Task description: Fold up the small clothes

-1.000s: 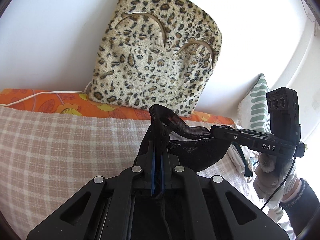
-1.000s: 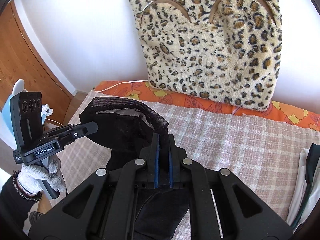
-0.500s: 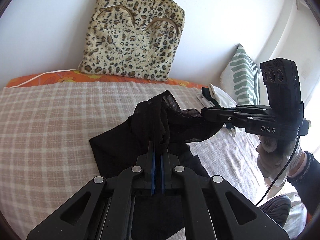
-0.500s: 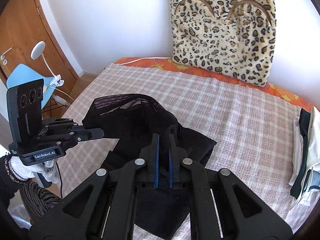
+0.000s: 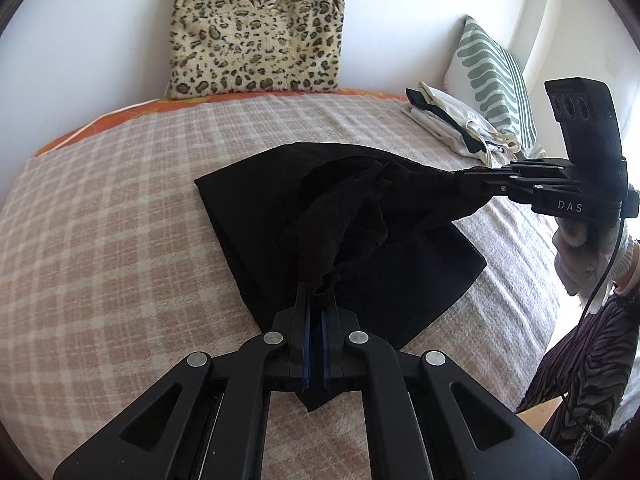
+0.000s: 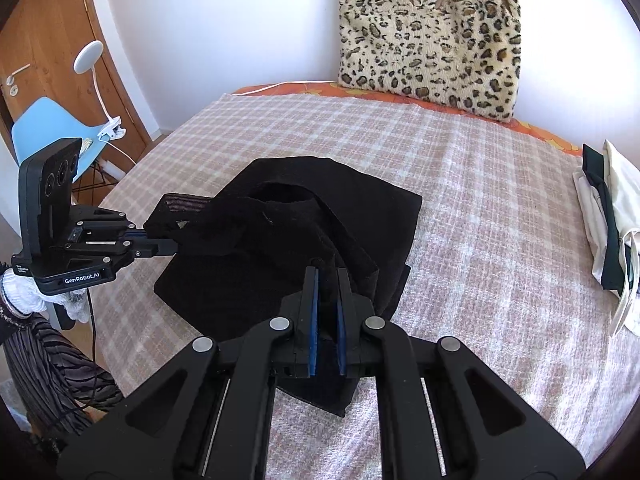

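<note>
1. Left claw [image 5: 316,292] and right claw [image 6: 326,276] each clenched on an edge of the black garment [image 5: 360,248], its lower part spread on the bed [image 5: 100,240].
2. Open checked blanket all around; folded clothes [image 6: 608,224] near the bed's right edge.
3. Leopard cushion [image 6: 430,36] against the white wall [image 6: 220,20].
</note>
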Available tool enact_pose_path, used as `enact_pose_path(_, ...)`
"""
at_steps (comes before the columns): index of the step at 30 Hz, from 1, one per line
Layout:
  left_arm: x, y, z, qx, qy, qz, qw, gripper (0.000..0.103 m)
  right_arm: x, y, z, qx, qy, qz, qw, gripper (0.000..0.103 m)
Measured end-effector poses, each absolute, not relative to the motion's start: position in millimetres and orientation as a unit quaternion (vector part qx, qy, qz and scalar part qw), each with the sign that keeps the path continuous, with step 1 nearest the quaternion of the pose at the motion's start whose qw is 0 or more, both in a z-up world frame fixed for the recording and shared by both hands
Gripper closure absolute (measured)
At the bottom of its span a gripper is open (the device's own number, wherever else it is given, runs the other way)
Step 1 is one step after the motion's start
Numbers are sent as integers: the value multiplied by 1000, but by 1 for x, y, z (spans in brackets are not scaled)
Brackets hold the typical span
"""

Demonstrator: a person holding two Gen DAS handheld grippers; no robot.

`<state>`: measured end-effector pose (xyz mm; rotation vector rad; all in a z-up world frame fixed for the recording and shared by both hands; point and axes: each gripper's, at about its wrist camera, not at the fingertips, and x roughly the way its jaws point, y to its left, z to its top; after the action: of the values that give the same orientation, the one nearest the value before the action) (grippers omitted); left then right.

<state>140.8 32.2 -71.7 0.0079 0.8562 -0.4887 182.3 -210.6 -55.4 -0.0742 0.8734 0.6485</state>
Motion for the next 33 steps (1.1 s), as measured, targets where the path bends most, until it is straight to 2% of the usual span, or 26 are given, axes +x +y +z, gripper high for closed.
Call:
enact_pose_path(7,124,27,-81,63,411,-226,881,100,155,-219,-59,-73,386,318,863,94)
enact_pose_path(14,110,47,-86,63,419,-218,879,93,134,-223,-67,-106,393,340,848,92)
enact_pose_path(18,98,59,-83,46,420,-216,880,92,134,-235,-74,-79,413,331,845,89)
enact_pose_path(19,97,64,-82,28,420,-215,881,92,135,-238,-74,-67,418,333,843,87)
enact_pose_path(21,97,72,-78,-15,416,-214,884,92,135,-248,-73,-29,419,334,844,73)
enact_pose_path(22,98,75,-76,-34,415,-216,883,92,135,-254,-72,-7,421,334,844,72)
enact_pose_path(25,104,72,-70,-50,408,-222,884,91,138,-270,-68,62,423,334,840,70)
enact_pose_path(27,110,61,-71,-41,413,-224,882,81,145,-272,-71,67,435,303,845,68)
enact_pose_path(28,115,58,-74,-47,418,-221,880,80,148,-271,-76,71,444,293,844,68)
enact_pose_path(33,129,49,-92,-98,461,-217,855,80,158,-265,-101,102,495,289,813,68)
